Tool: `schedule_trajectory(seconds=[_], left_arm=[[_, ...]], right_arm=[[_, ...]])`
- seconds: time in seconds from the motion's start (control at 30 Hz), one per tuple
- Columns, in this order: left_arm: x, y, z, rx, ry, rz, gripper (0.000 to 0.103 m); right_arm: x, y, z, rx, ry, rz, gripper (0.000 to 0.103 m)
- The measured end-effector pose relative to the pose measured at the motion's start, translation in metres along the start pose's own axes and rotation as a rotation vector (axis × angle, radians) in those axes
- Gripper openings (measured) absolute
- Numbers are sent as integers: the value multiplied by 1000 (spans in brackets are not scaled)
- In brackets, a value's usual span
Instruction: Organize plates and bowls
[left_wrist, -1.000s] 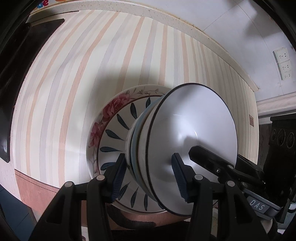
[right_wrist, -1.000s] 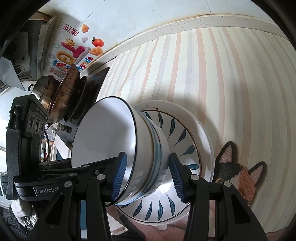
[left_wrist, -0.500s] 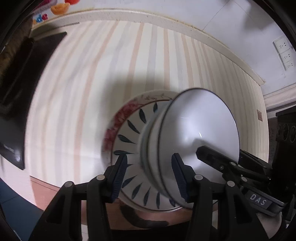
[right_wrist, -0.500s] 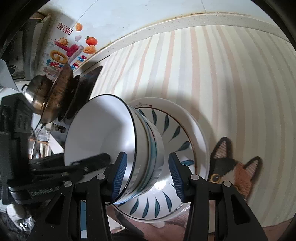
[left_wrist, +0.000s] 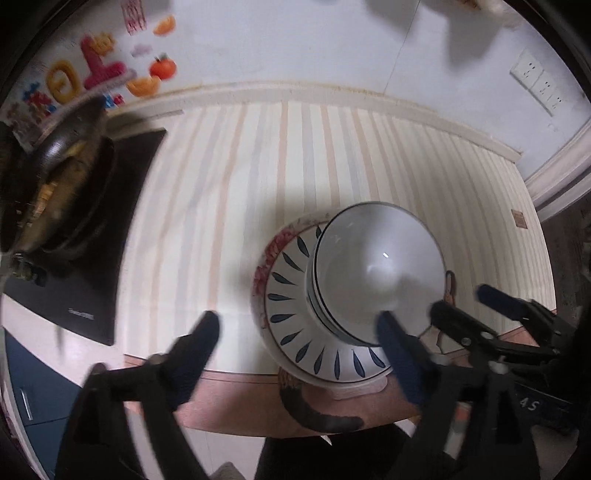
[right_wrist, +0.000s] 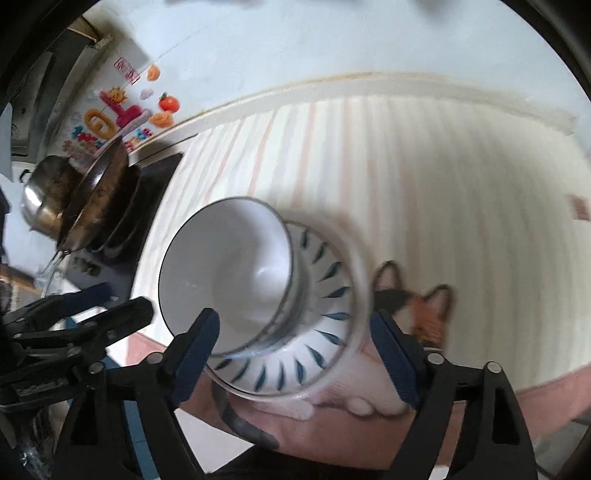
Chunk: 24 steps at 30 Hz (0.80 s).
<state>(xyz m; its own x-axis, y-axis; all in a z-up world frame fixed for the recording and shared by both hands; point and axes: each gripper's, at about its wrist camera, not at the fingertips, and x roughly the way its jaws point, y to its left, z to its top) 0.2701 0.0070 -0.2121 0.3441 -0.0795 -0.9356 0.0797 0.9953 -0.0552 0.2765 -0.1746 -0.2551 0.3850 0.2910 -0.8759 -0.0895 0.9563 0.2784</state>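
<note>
A stack of white bowls (left_wrist: 376, 266) with dark rims sits on a blue-leaf plate (left_wrist: 295, 306), which rests on a rose-patterned plate (left_wrist: 267, 254), near the front edge of the striped table. The stack also shows in the right wrist view (right_wrist: 236, 273). My left gripper (left_wrist: 299, 354) is open and empty, pulled back in front of the stack. My right gripper (right_wrist: 295, 350) is open and empty, just in front of the leaf plate (right_wrist: 325, 332). Each gripper appears in the other's view: the right gripper in the left wrist view (left_wrist: 469, 310), the left gripper in the right wrist view (right_wrist: 107, 306).
A black induction cooker (left_wrist: 96, 243) with a dirty pan (left_wrist: 62, 173) stands at the table's left. A metal pot (right_wrist: 44, 203) sits behind it. The striped tablecloth (left_wrist: 280, 177) has a cat picture (right_wrist: 424, 310) beside the plates. A wall with stickers lies behind.
Both grippers have opened wide, let go of the bowl stack and drawn back from it. The bowls now rest on the plates.
</note>
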Motion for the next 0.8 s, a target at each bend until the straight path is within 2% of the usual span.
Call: schedule_trajectory(seconds=[0.2,0.37,0.57,0.8], left_arm=[[-48,-4,-19,-17,-106,28,94],[-93,-11,-47,-36,-190,50,94],[-158,-26,-98,-80,-300,89,94],[-223,-38,-158,-96,-381,164,94]], right_arm=[[-69,12,-17,-30,-121,-75,95],[-126,21,-43,-47,-208,-76,97],[-202,25,-98,-69,-293,-90,98],[-288,36,-173,-90,-371,-107,100]])
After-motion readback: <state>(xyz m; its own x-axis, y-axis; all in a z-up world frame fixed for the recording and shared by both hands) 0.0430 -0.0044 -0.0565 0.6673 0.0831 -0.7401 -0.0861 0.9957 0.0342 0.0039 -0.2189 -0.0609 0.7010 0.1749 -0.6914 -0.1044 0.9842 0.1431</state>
